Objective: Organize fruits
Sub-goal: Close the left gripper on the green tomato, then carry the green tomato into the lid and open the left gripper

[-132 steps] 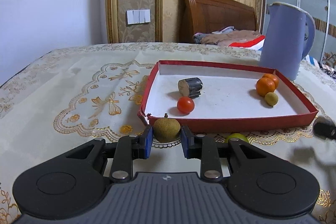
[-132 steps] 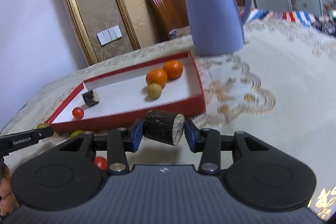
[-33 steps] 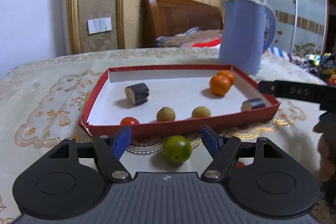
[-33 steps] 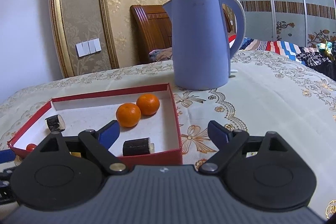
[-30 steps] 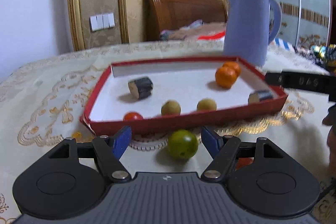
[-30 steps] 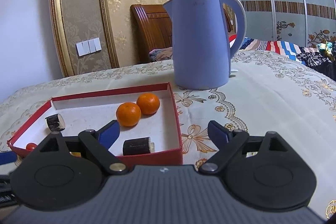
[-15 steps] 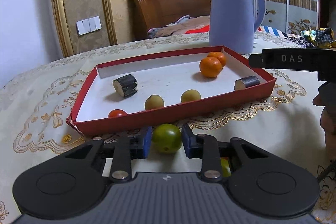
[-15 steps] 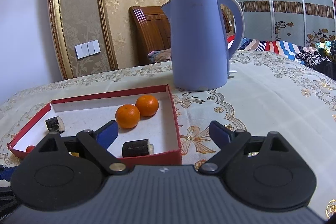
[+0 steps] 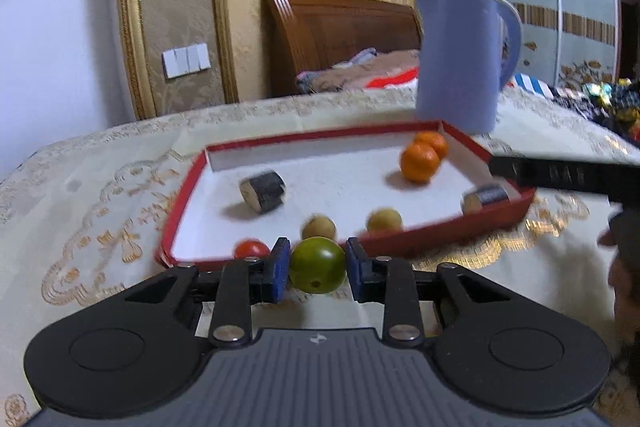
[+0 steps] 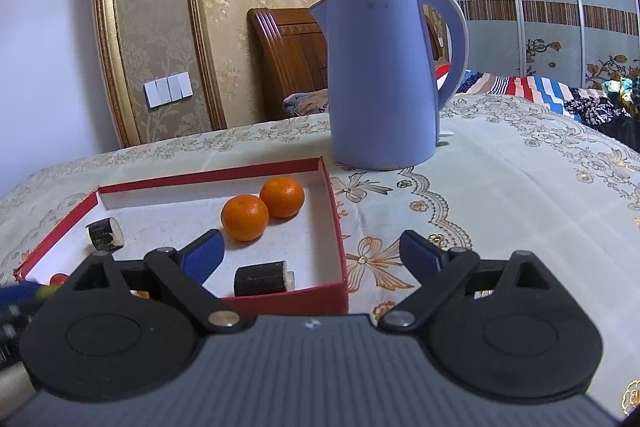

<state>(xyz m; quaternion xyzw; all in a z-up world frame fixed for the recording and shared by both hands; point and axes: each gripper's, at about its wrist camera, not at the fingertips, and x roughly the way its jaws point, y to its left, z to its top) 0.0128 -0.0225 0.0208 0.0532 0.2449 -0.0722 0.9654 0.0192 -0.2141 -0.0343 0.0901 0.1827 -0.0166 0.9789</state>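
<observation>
My left gripper (image 9: 317, 269) is shut on a round green fruit (image 9: 317, 264), held just above the near wall of the red tray (image 9: 424, 245). Inside the tray lie two oranges (image 9: 419, 161), two small yellow-brown fruits (image 9: 318, 227), a red tomato (image 9: 251, 249) and two dark cut stalk pieces (image 9: 262, 190). In the right wrist view my right gripper (image 10: 310, 254) stands open with nothing between its fingers, low over the tray's near right corner (image 10: 340, 291), close to one dark stalk piece (image 10: 262, 279) and the oranges (image 10: 245, 218).
A tall blue kettle (image 10: 380, 75) stands on the embroidered tablecloth (image 10: 520, 187) just behind the tray's right end. A person's hand (image 9: 624, 267) with the other gripper's black bar (image 9: 568, 177) reaches in at the right of the left wrist view. Behind are a wooden headboard and a wardrobe.
My left gripper closed on the green fruit that lay on the cloth in front of the tray, then lifted it slightly. The right gripper stayed where it was, open.
</observation>
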